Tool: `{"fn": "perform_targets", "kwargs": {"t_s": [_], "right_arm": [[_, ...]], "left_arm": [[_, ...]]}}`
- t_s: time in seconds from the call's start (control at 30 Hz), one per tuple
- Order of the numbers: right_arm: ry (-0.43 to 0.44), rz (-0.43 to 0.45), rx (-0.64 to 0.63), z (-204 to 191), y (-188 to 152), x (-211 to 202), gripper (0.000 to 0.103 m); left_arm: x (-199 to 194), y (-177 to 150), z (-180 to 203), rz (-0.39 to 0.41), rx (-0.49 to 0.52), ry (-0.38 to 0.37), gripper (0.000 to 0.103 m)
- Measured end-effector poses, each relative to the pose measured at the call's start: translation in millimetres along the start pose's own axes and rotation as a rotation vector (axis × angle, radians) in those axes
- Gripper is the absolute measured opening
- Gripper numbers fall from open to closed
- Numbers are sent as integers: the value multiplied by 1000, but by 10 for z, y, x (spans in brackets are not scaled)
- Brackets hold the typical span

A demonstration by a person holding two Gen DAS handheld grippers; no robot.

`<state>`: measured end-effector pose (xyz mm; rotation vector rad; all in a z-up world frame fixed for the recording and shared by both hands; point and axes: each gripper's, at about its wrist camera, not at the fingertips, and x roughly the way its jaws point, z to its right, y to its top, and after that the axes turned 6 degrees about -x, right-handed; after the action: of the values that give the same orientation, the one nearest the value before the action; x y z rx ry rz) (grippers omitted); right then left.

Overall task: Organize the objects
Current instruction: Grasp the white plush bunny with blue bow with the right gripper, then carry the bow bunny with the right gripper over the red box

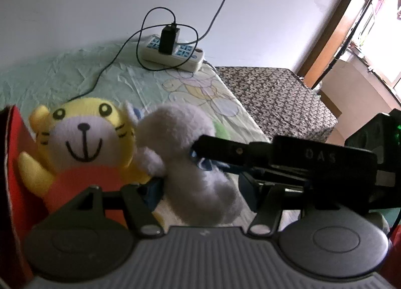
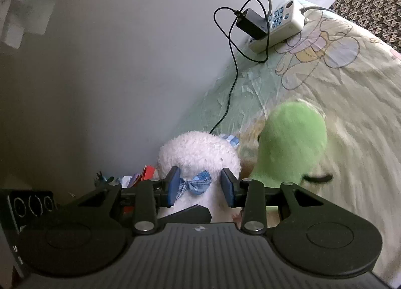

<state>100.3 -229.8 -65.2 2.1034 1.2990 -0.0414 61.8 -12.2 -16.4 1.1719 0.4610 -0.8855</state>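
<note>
Right claw (image 2: 200, 187) clamped on white plush (image 2: 200, 153) at bow (image 2: 198, 185), above bed (image 2: 325, 68). Left claw (image 1: 198, 188) spread wide around plush body, pads apart. Yellow tiger plush (image 1: 82, 133) beside, against red box (image 1: 15, 163).

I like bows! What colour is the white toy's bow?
Blue checked bow, clearest in the right wrist view.

You get daylight from the window (image 1: 383, 26), blown out at far right of the left wrist view. The wall (image 2: 100, 76) falls into grey shadow on the right wrist view. Fisheye corners vignette black; the green plush (image 2: 293, 143) smears with motion blur.
</note>
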Motion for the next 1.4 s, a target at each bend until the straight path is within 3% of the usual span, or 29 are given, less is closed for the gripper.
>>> {"fn": "perform_targets", "kwargs": {"t_s": [0.43,0.8,1.4], "right_arm": [[-41,-21,-46,-379,-397,-285,39],[16,4,-124,-911,-611,-211,39],[115,-35,-259,-1848,-877,705,40]], "left_arm": [[-430,-403,31,-4,25,-40,63],[-1058,-546,-207,100,20,-39,63],[-1820,-532,-1197,252,-24,63,63]]}}
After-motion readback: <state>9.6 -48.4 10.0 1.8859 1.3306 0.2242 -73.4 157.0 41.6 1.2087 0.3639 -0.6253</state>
